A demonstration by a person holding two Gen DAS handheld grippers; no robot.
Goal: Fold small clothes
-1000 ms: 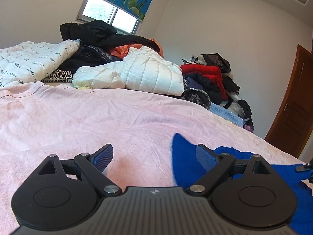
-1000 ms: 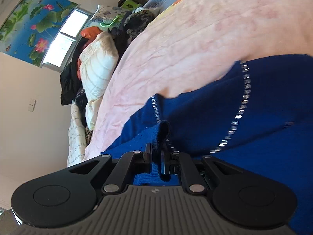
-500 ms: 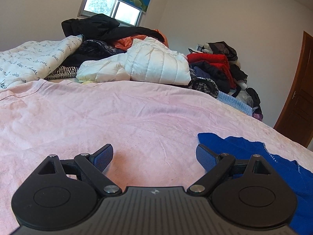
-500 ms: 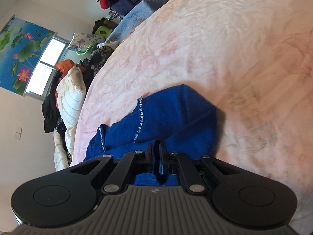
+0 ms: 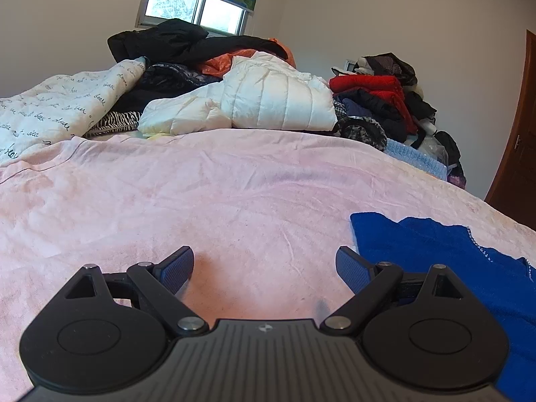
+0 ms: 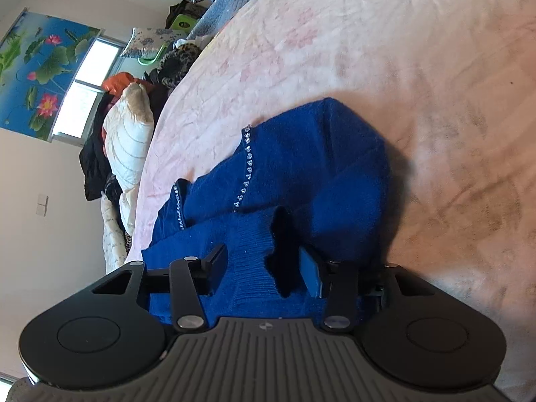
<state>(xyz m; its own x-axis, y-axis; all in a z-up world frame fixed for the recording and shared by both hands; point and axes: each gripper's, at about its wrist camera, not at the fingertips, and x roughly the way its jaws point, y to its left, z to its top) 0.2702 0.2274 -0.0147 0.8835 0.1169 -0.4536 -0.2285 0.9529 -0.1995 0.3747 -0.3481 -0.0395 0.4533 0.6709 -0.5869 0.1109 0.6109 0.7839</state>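
Observation:
A small blue knit garment (image 6: 301,181) with a line of rhinestones lies bunched on the pink bedspread (image 6: 385,50). My right gripper (image 6: 263,264) is open just above it, with a ribbed fold of the garment lying between the spread fingers. In the left wrist view the same garment (image 5: 445,254) lies at the right. My left gripper (image 5: 264,264) is open and empty over bare bedspread (image 5: 201,194), just left of the garment's edge.
A heap of clothes lies along the far side of the bed: a white puffer jacket (image 5: 261,100), black coats (image 5: 181,42), a red garment (image 5: 372,87) and a white printed quilt (image 5: 57,104). A brown door (image 5: 522,140) stands at the right.
My right gripper was shut on the blue garment and has opened, leaving it lying on the bed. My left gripper stayed open and the garment now sits further to its right.

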